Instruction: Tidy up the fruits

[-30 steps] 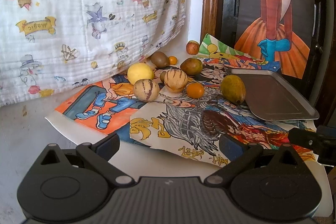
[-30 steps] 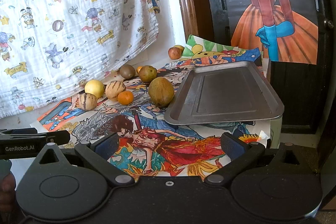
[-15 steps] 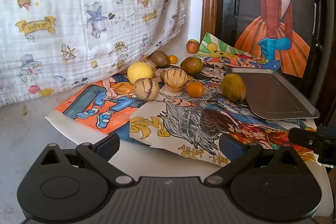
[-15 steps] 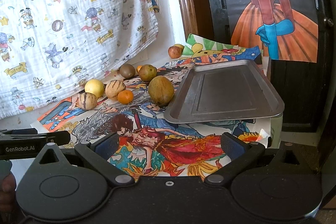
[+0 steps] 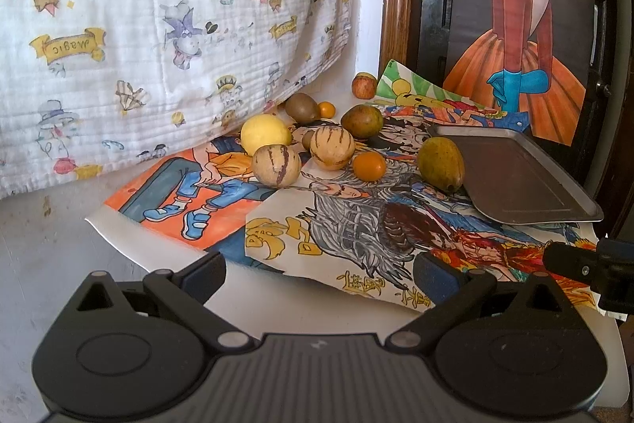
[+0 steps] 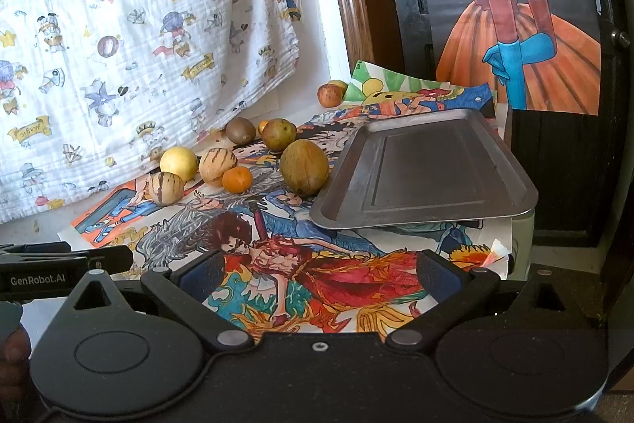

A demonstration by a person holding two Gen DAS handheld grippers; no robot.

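Just fruits (image 5: 332, 153) beside bare tray (image 6: 432, 165)

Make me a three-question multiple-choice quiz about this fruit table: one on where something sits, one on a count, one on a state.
1. Where is the large green-yellow mango?
A. On the tray
B. Beside the tray's left edge
C. Behind the apple

2. How many striped tan fruits are there?
A. Two
B. Four
C. None

3. What is the metal tray holding?
A. Nothing
B. A mango
C. Oranges

Answers:
1. B: the mango lies on the drawings next to the tray rim.
2. A: only one striped fruit and another show dark stripes.
3. A: the tray's surface is bare, and both open claws, left and right, are empty.
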